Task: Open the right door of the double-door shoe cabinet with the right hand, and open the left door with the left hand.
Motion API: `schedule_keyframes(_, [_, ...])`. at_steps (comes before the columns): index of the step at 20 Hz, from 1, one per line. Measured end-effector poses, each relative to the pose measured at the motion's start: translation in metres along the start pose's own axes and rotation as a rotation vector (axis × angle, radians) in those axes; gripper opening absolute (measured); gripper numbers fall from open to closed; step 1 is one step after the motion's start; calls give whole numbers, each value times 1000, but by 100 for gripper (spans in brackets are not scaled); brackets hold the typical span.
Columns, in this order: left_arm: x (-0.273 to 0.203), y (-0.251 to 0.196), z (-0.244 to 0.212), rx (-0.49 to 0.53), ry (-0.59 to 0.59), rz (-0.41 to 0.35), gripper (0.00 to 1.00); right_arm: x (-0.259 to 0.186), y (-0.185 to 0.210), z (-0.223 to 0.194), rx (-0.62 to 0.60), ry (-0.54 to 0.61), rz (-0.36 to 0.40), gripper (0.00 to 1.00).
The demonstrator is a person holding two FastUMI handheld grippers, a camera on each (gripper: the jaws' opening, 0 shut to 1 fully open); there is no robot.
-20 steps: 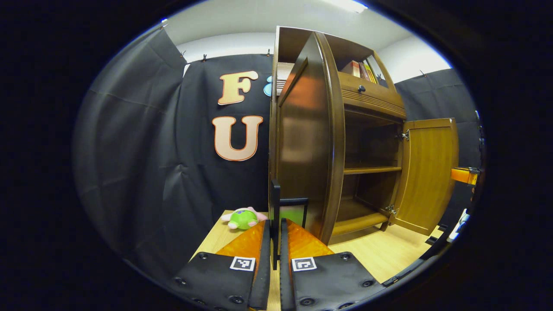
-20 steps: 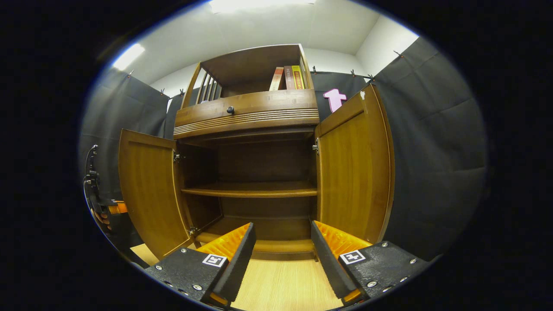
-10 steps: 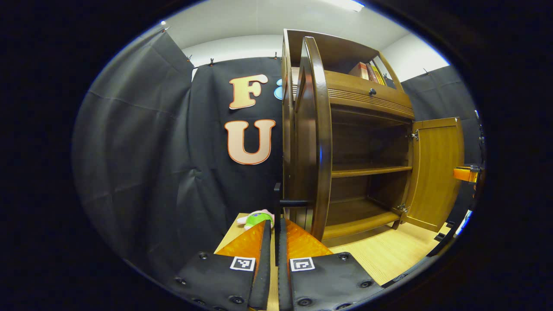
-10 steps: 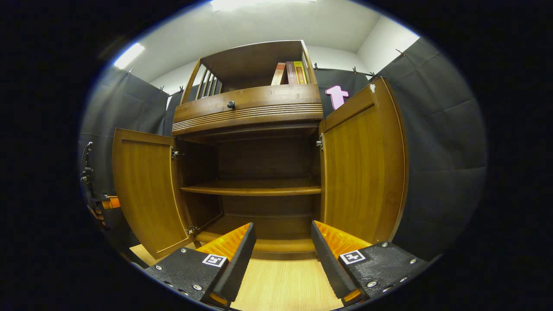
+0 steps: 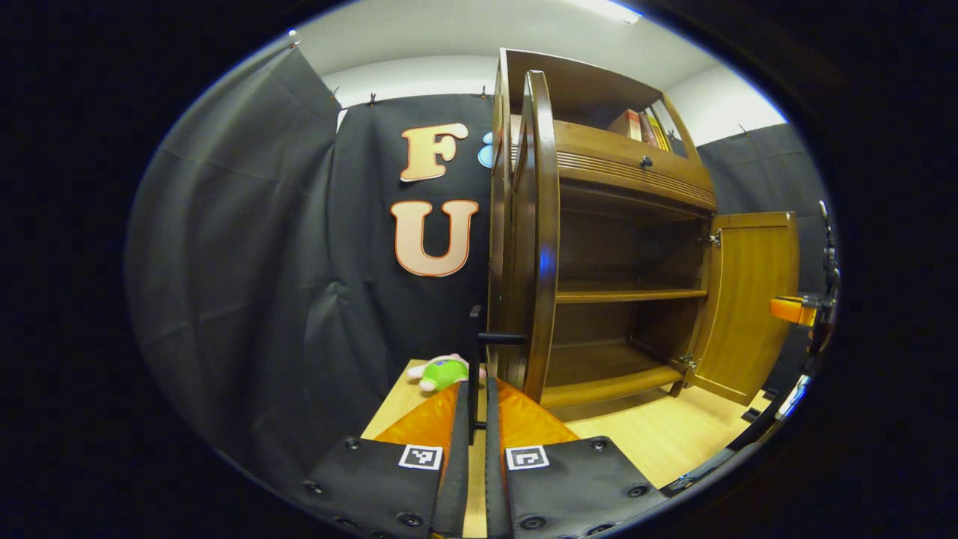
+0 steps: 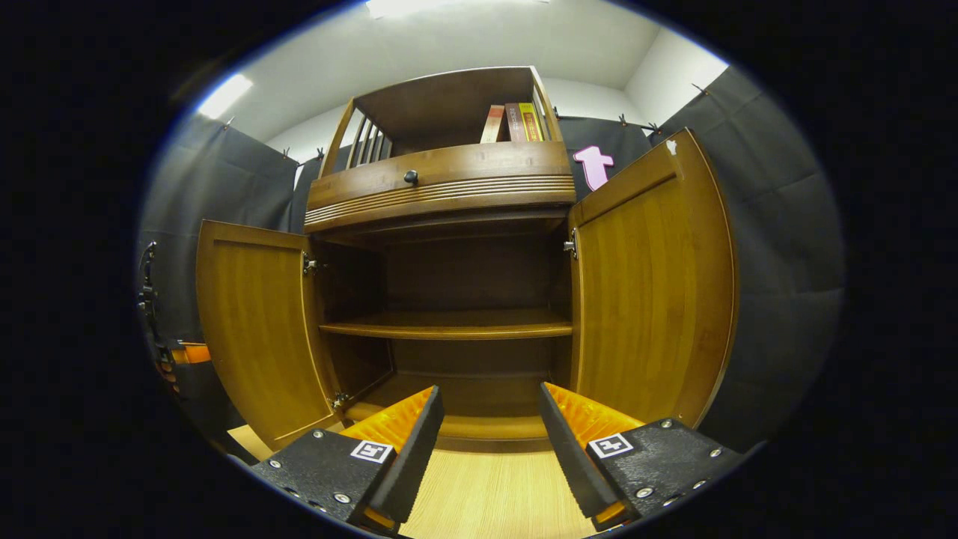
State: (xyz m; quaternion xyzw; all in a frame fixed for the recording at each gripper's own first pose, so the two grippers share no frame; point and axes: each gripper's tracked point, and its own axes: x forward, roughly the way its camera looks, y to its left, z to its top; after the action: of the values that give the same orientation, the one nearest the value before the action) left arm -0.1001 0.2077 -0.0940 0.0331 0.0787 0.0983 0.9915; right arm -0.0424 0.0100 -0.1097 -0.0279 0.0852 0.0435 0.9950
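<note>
The brown shoe cabinet (image 6: 441, 187) stands with both doors swung wide and its bare shelves showing. In the left gripper view the left door (image 5: 540, 247) is seen edge-on. My left gripper (image 5: 477, 385) is shut on that door's thin dark handle (image 5: 500, 338), whose bar runs between the fingers. The right door (image 5: 748, 299) hangs open farther off, with the right gripper (image 5: 797, 309) beside its edge. In the right gripper view my right gripper (image 6: 489, 391) is open and holds nothing, facing the cabinet's inside between the left door (image 6: 254, 322) and the right door (image 6: 651, 284).
A green plush toy (image 5: 441, 372) lies on the light wooden surface (image 6: 494, 494) left of the cabinet. Books (image 6: 516, 123) stand on the top shelf above a drawer with a dark knob (image 6: 410, 177). Black cloth walls close in on both sides.
The left door has swung farther open with my left gripper on its handle, from angled to edge-on. The right gripper has stayed open and shifted slightly.
</note>
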Motion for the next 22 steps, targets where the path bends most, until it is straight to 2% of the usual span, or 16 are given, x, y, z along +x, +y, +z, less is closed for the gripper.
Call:
schedule_keyframes(1, [-3,1,4,0,-12,10,17,1,0,-1,-5,3,-4,80])
schedule_keyframes(4, [-28,-2,20,-6,-47,44,16,3,-3,0,-3,0,-12,80])
schedule_keyframes(5, [-29,-3,27,-15,-58,49,9,5,-4,1,0,-1,-14,80])
schedule_keyframes(6, [-31,-6,32,-24,-70,56,16,6,-5,1,3,-3,-15,80])
schedule_keyframes(9, [-36,-17,47,-6,-100,69,15,11,-11,3,3,-6,-22,80])
schedule_keyframes(11, [-39,-32,56,6,-118,56,20,14,-15,5,9,-9,-22,80])
schedule_keyframes(13, [-40,-50,62,20,-121,36,22,16,-20,10,18,-16,-22,80])
schedule_keyframes(16, [-34,-75,75,61,-129,22,35,18,-32,20,23,-34,-38,80])
schedule_keyframes(22, [-15,-137,97,93,-157,-57,75,15,-54,41,24,-67,-67,80])
